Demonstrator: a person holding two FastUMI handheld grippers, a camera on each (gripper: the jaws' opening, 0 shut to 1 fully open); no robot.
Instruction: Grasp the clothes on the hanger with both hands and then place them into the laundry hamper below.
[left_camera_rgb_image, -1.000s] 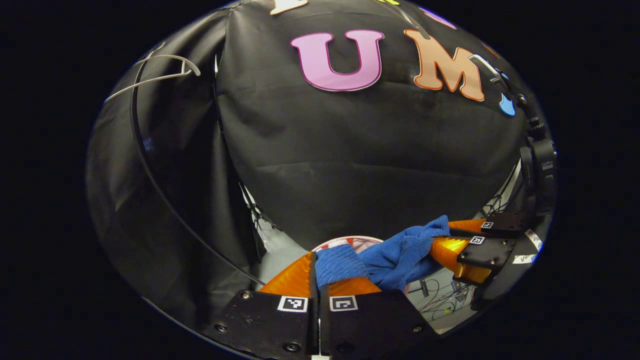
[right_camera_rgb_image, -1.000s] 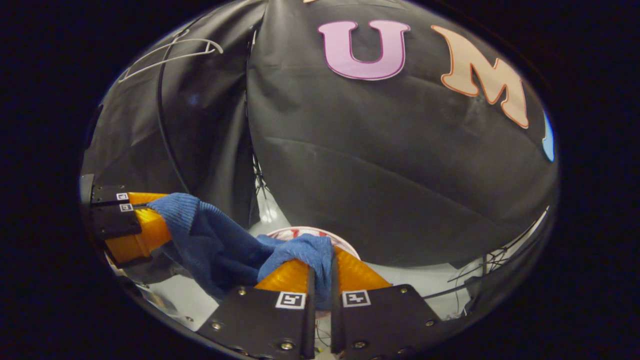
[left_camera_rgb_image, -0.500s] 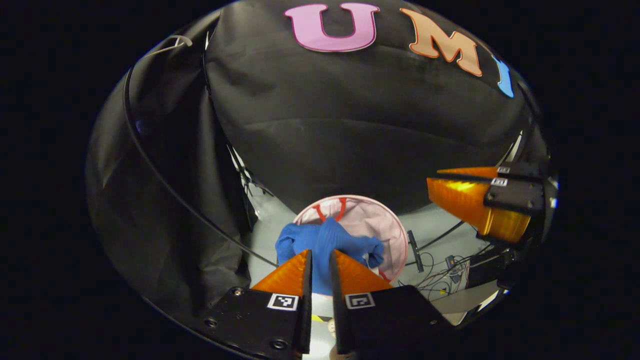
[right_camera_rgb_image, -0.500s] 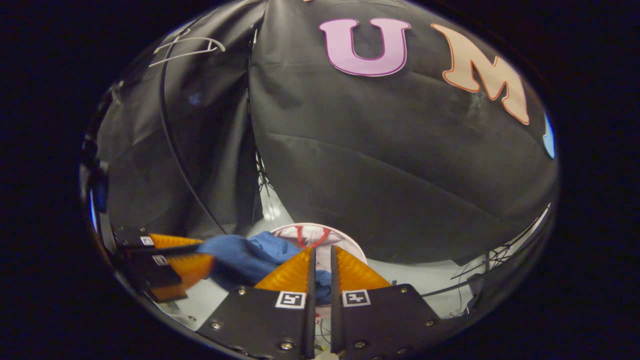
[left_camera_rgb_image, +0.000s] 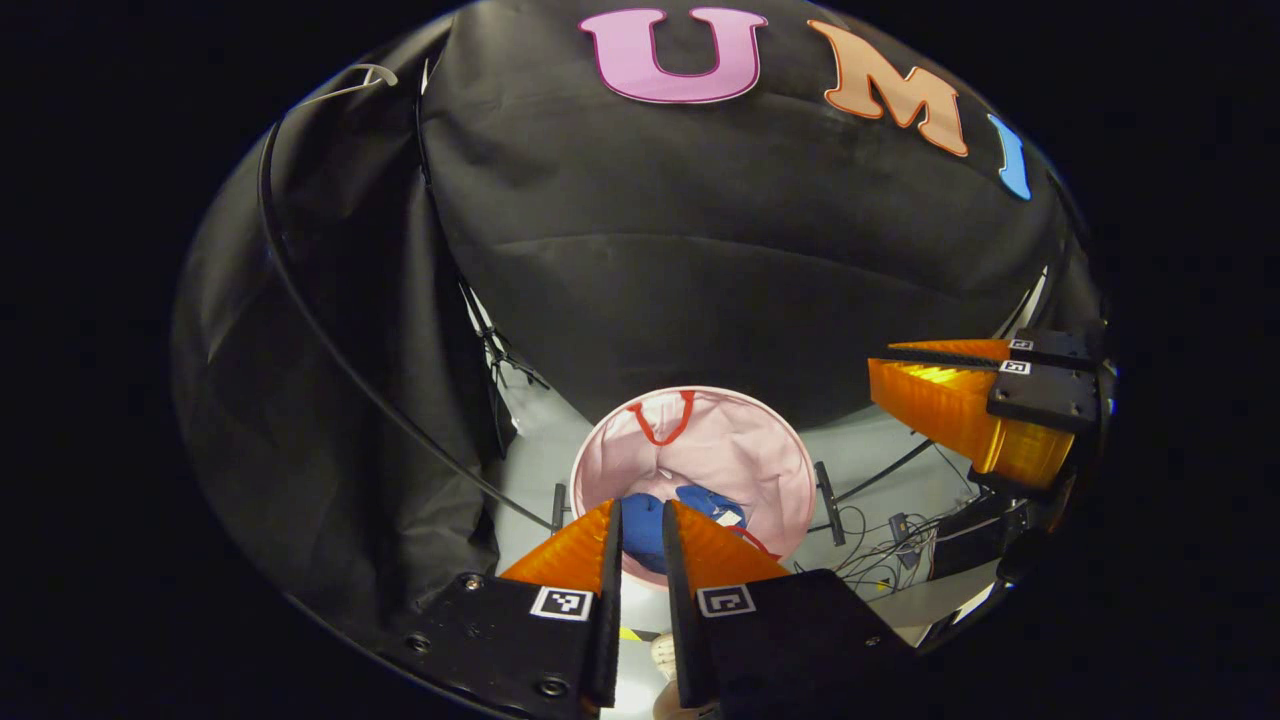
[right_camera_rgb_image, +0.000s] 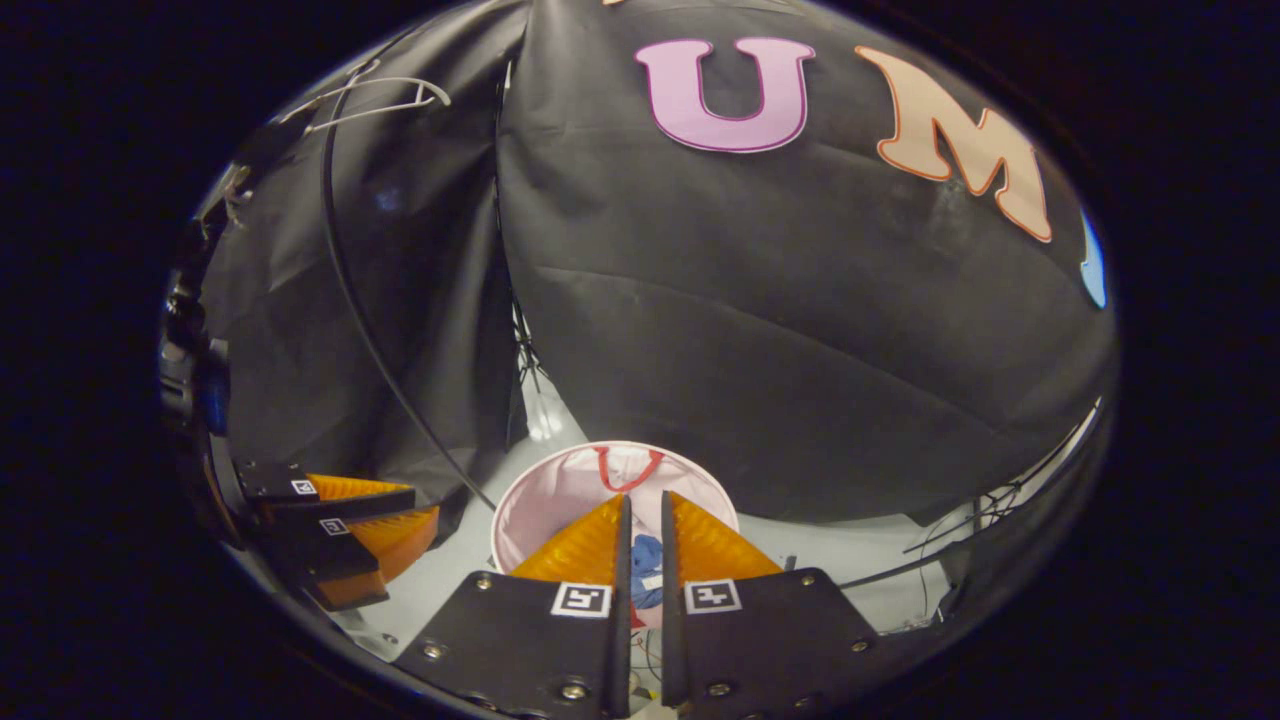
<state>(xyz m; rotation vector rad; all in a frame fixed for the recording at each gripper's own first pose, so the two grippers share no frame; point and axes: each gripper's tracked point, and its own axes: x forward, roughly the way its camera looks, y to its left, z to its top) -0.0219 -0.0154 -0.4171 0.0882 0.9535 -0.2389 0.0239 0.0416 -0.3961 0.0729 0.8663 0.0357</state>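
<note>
Blue garment (left_camera_rgb_image: 650, 525) with small unreadable tag lies inside pink hamper (left_camera_rgb_image: 740, 440).

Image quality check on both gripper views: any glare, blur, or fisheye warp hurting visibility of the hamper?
Left gripper view: sharp; pink hamper evenly lit, blue garment inside partly hidden by the left tongs; bright highlight on the right tongs; strong fisheye bending of the black cable. Right gripper view: sharp centre, dim at the rim; hanger pale against dark cloth.
</note>
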